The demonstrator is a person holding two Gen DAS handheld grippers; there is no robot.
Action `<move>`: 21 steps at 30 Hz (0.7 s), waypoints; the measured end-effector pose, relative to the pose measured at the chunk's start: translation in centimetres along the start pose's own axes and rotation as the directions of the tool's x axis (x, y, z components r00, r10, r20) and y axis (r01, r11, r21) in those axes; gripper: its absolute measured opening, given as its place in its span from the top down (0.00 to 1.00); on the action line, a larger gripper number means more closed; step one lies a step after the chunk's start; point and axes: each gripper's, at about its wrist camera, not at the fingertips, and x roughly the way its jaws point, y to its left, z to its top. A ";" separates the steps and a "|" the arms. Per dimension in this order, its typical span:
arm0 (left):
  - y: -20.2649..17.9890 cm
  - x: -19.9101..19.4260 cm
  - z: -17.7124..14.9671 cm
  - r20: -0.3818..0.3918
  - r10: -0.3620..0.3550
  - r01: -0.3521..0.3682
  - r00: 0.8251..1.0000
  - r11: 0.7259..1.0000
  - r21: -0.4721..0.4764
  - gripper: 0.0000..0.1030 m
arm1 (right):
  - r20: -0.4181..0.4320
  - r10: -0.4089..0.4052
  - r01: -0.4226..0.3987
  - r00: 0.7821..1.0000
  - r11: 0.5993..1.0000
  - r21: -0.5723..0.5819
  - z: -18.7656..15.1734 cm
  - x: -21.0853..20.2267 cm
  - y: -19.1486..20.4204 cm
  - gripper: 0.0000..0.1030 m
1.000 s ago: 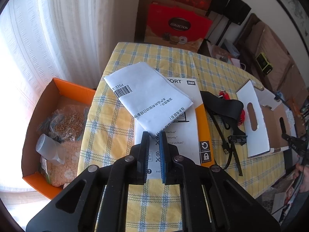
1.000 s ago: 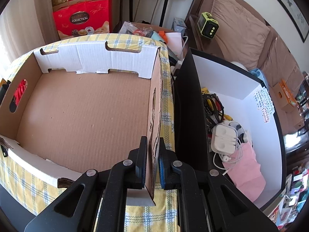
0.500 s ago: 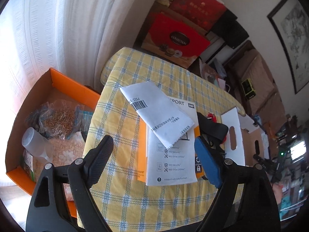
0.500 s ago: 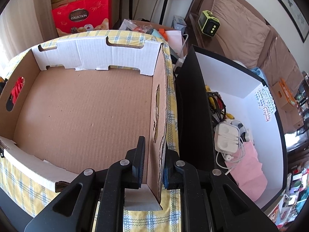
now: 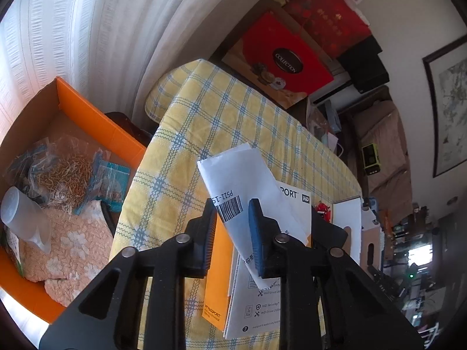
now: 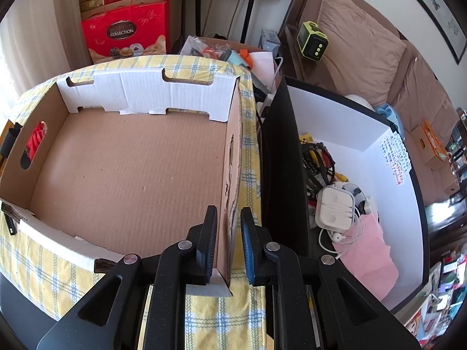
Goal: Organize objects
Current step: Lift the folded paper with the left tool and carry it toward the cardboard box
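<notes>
The left gripper (image 5: 230, 213) is closing its fingers around a folded white paper with a barcode (image 5: 248, 180); the sheet stands between the two pads, but whether they already press on it cannot be told. The paper lies tilted over a white and orange hard-drive box (image 5: 262, 277), which rests flat on the desk (image 5: 233, 116) under a yellow and blue checked cloth. Left of the desk sits an open orange box (image 5: 96, 122) holding clear bags of dried goods and a frosted plastic cup (image 5: 23, 218). Red gift boxes (image 5: 280, 61) stand beyond the far end of the desk, next to a white curtain. In the right wrist view, the right gripper (image 6: 229, 242) has its fingers nearly closed on the right-hand wall of a shallow cardboard tray (image 6: 131, 169); the wall stands upright between the pads, though contact on both sides is not clear. The tray sits on the checked cloth with nothing visible on its floor, and a red item shows through the handle slot in its left wall. Just right of the desk stands a black bin with a white lining (image 6: 335, 110), containing cables, white earphones in a case (image 6: 335, 210) and a pink cloth.
</notes>
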 end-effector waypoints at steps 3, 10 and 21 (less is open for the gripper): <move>-0.6 -0.8 -0.1 0.018 0.006 -0.007 1.000 1.000 0.015 0.88 | -0.003 0.002 -0.002 1.000 1.000 -0.001 -0.1 -0.1 -0.1 0.86; -4.0 -3.5 -0.2 0.039 -0.060 0.056 0.997 0.994 0.090 0.96 | -0.003 0.019 -0.019 1.000 1.000 0.015 -0.1 0.1 -0.2 0.86; -15.9 -3.1 -2.9 -0.066 -0.181 0.192 0.981 0.941 0.279 0.96 | 0.004 0.032 -0.032 0.999 0.999 0.021 -0.2 0.1 -0.2 0.86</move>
